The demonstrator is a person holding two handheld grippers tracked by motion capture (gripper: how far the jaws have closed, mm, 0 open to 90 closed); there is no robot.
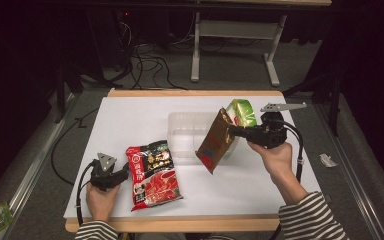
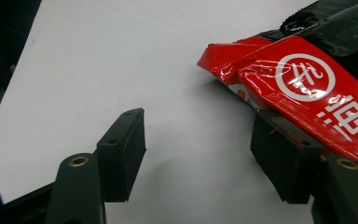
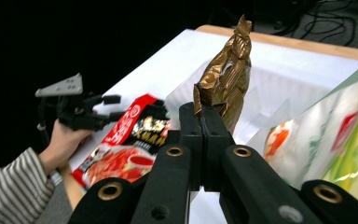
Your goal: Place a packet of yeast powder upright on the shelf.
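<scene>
1. Nearest the person, two striped sleeves come in over the front edge of the bench (image 1: 130, 107), a white top with a wooden rim.
2. The left tool (image 1: 126, 172) rests low on the bench at the near left, held in the left hand (image 1: 100, 197). Its jaws stand apart and released, with nothing between them. In the left gripper view one jaw sits over bare white surface and the other just beside the corner of the red packet (image 2: 307, 88); whether that jaw touches the packet cannot be told.
3. The red packet (image 1: 152, 175) lies flat on the bench, just right of the left tool, near the front edge.
4. Farther in and to the right, the right hand (image 1: 275, 157) holds the right tool (image 1: 232, 131) up off the bench. Its jaws are clenched on the edge of a gold-brown bag (image 1: 215, 142), which hangs tilted in the air.
5. In the right gripper view the jaws meet flat together on the crumpled lower end of the gold-brown bag (image 3: 226, 77).
6. The bag hangs over the near right corner of a clear plastic tub (image 1: 187, 132) that sits mid-bench.
7. A green and white packet (image 1: 244, 112) stands tilted at the tub's right end, just behind the raised bag.
8. Beyond the bench, cables lie on the floor beside grey frame legs.
</scene>
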